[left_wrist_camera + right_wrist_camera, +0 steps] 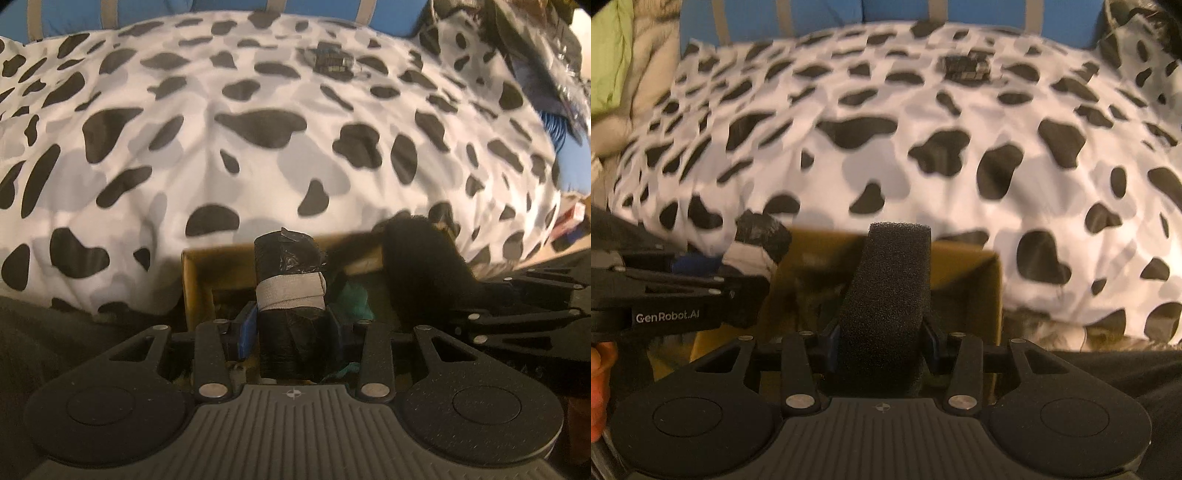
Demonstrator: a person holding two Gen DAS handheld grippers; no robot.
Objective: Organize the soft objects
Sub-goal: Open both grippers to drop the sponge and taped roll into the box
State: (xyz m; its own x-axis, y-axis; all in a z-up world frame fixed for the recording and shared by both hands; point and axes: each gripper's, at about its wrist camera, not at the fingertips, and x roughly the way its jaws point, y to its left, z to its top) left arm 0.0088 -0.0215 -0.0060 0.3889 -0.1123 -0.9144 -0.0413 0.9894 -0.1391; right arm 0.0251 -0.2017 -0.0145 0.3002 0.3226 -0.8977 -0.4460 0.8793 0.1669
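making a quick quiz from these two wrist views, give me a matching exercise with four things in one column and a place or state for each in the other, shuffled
Things:
1. black plastic-wrapped roll with a grey band
2. black foam strip
3. brown cardboard box
4. small dark gadget

Places or states:
A. lying far off on the cow-print bedcover
B. clamped in the right gripper
C. open, just below both grippers
D. clamped in the left gripper

Pairs: 1-D, 2-B, 3-C, 4-A
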